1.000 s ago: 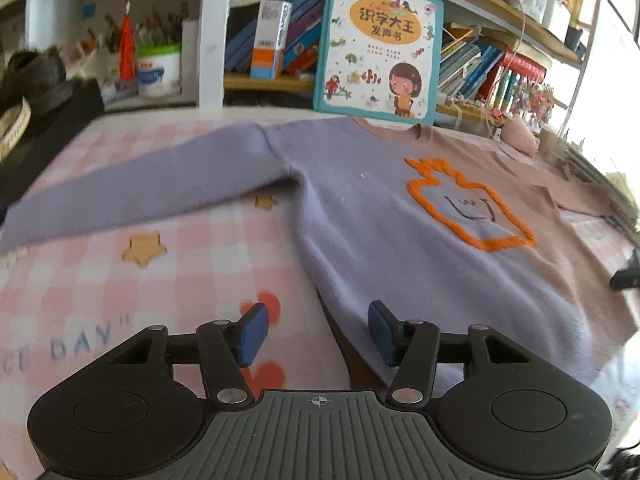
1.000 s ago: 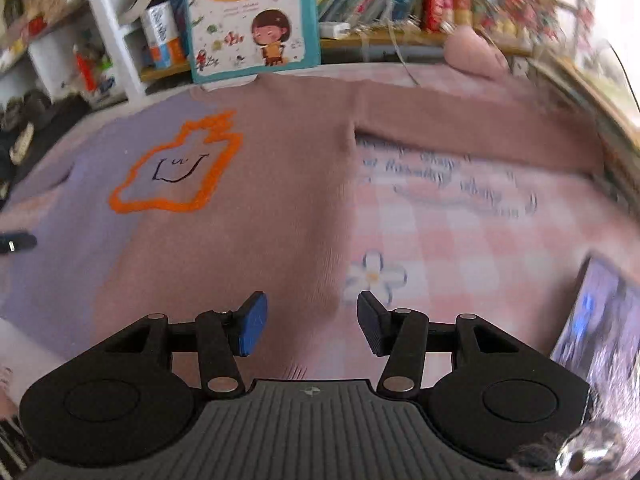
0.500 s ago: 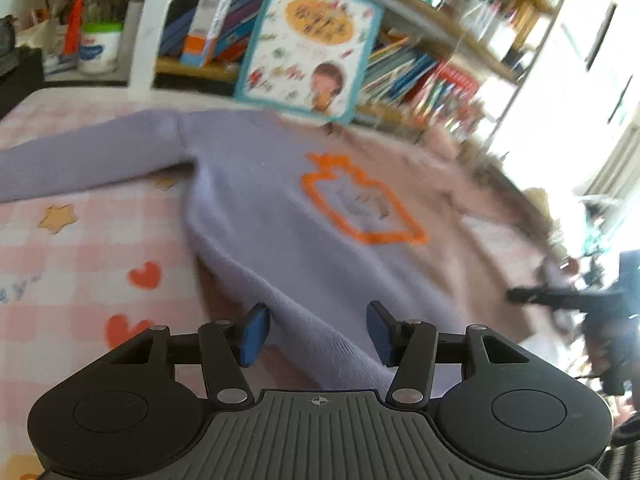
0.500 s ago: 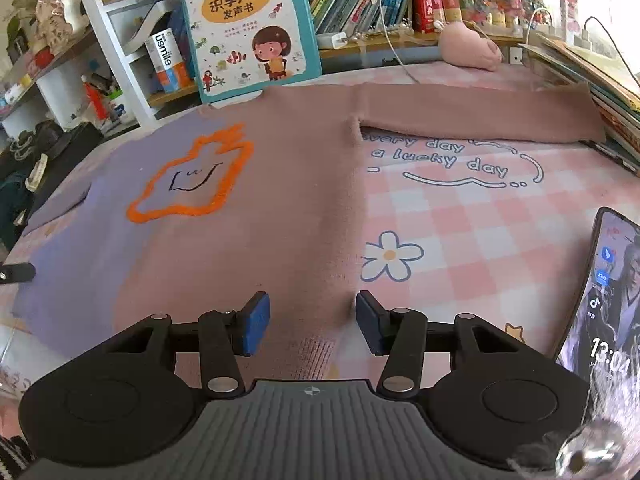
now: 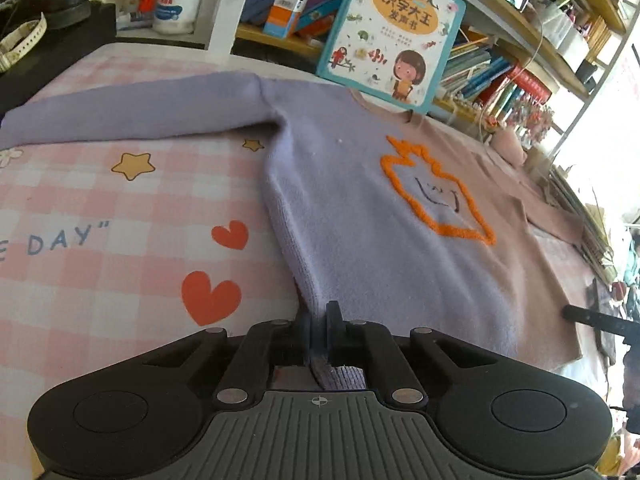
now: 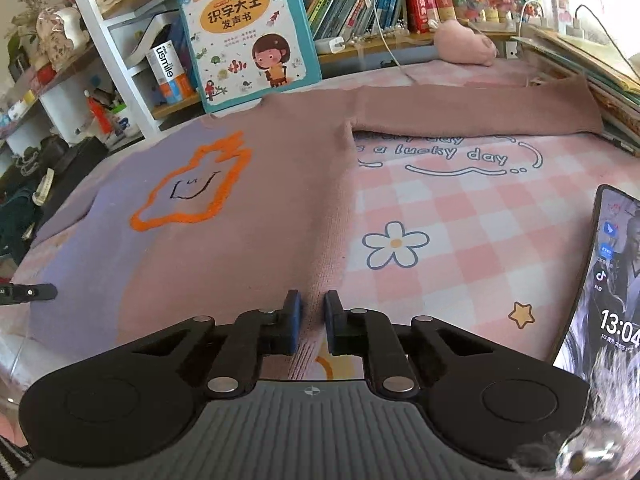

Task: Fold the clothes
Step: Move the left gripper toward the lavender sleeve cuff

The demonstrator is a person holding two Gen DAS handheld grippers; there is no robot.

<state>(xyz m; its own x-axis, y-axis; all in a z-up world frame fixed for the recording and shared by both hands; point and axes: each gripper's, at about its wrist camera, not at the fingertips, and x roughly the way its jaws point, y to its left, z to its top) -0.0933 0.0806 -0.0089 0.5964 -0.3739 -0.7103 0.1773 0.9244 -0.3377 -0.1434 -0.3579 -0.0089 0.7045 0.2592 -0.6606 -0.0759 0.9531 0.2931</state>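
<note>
Sweater (image 5: 360, 220) lies flat, face up, on pink checked counter (image 5: 100, 208); sleeves spread left and right, collar at far edge touching picture book (image 5: 390, 32).
Your left claw (image 5: 318, 330): clamped on sweater's near left hem corner, purple fabric pinched between pads and bunched into ridge.
Your right claw (image 6: 312, 322): closing on sweater's near right hem corner, pink ribbed edge between pads, pads pressing it.
Orange outline motif (image 6: 192, 188) mid-chest.
Phone (image 6: 604, 280) lies on counter at right, screen lit, apart from sweater.
</note>
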